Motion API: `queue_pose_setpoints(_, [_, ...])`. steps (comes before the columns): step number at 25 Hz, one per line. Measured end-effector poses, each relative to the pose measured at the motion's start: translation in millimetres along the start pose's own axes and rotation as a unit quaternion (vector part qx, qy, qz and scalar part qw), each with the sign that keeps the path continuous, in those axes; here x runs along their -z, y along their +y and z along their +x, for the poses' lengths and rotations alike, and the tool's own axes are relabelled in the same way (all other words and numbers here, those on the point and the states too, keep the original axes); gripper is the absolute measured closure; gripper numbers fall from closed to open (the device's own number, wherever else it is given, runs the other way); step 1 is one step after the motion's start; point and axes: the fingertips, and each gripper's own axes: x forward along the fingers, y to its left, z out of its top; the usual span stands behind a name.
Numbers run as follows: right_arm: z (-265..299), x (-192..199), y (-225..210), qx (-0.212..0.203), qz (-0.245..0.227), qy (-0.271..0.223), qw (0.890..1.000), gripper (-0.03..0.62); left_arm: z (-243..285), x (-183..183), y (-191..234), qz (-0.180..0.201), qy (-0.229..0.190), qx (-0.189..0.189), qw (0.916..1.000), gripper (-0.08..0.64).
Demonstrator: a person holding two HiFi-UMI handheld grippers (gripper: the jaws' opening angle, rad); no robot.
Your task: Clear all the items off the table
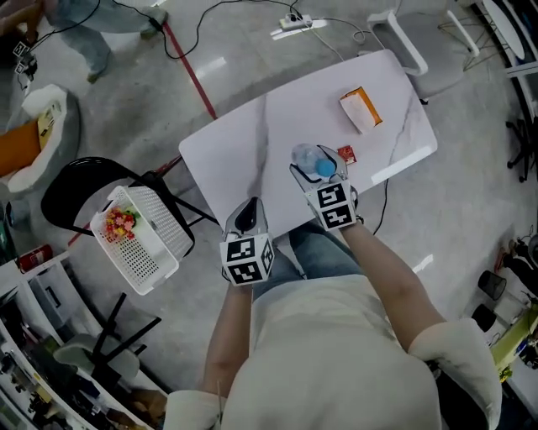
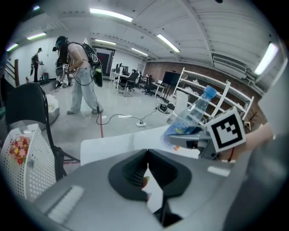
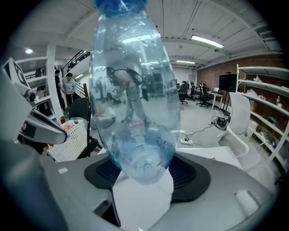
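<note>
My right gripper (image 1: 313,168) (image 3: 144,173) is shut on a clear plastic bottle (image 1: 313,160) (image 3: 133,90) with a blue cap, held upright above the near edge of the white table (image 1: 244,151). The bottle (image 2: 192,115) also shows in the left gripper view. An orange box (image 1: 360,109) and a small red packet (image 1: 346,154) lie on the table's right part. My left gripper (image 1: 248,214) (image 2: 146,153) hovers off the table's near edge, jaws together with a small red-and-green piece (image 2: 144,181) pinched between the pads.
A white basket (image 1: 139,239) (image 2: 22,167) holding several small coloured sweets sits on a black chair (image 1: 80,189) to the left. A white chair (image 1: 420,59) stands behind the table. Cables and a power strip (image 1: 292,25) lie on the floor. A person (image 2: 76,76) stands far off.
</note>
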Motion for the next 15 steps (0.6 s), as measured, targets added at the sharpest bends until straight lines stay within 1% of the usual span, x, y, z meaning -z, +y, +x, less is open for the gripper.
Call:
queue_pose_setpoints(5, [-18.2, -14.8, 12.6, 0.004, -0.008, -0.003, 1.000, 0.270, -21.6, -4.8, 15.9, -0.004, -0.010, -0.015, 0.9998, 0.552])
queue_pose_setpoints(10, [-29.6, -30.9, 34.0, -0.010, -0.032, -0.007, 0.999, 0.270, -41.8, -11.2, 35.0, -0.014, -0.023, -0.030, 0.9992, 0.552])
queue_pose_setpoints(15, [-32.5, -50.0, 59.0, -0.027, -0.060, -0.015, 0.998, 0.270, -63.2, -20.7, 58.1, -0.025, -0.045, -0.045, 0.9976, 0.552])
